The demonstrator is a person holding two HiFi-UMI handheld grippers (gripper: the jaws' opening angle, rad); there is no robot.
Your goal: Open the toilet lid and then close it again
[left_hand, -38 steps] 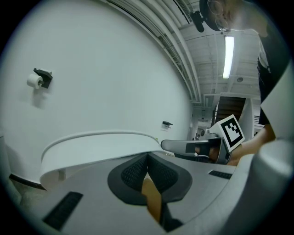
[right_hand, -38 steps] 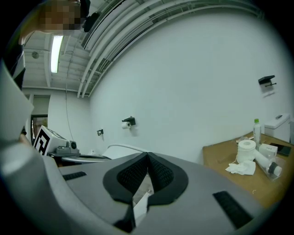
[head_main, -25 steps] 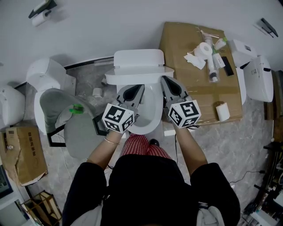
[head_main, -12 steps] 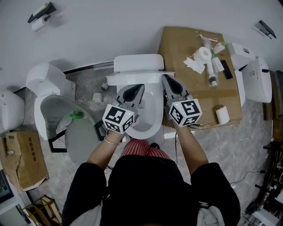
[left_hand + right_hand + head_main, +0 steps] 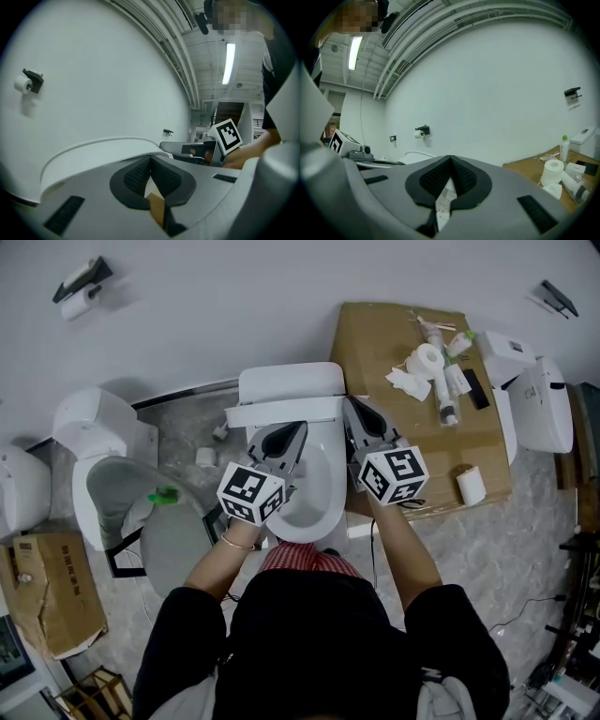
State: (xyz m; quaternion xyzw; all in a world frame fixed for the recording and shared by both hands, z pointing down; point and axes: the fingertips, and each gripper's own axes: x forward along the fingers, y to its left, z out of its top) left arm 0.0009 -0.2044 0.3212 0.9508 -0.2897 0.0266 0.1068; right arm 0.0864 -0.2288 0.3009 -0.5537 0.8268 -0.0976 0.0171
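The white toilet stands in the middle of the head view, its bowl open. Its lid is raised and shows almost edge-on in front of the tank. My left gripper is shut with nothing between its pads, its tip at the lid's lower edge. My right gripper is also shut, its tip beside the lid's right end. In the left gripper view the lid curves just beyond the shut left gripper. The right gripper points past the lid at the wall.
A cardboard box right of the toilet carries paper rolls and bottles. A second toilet with a grey lid stands at the left. White toilet parts lie at the far right, and a brown box at the lower left.
The toilet has shifted up in the head view and its lid shows narrower, more upright. Both grippers have stayed shut at the lid's edge.
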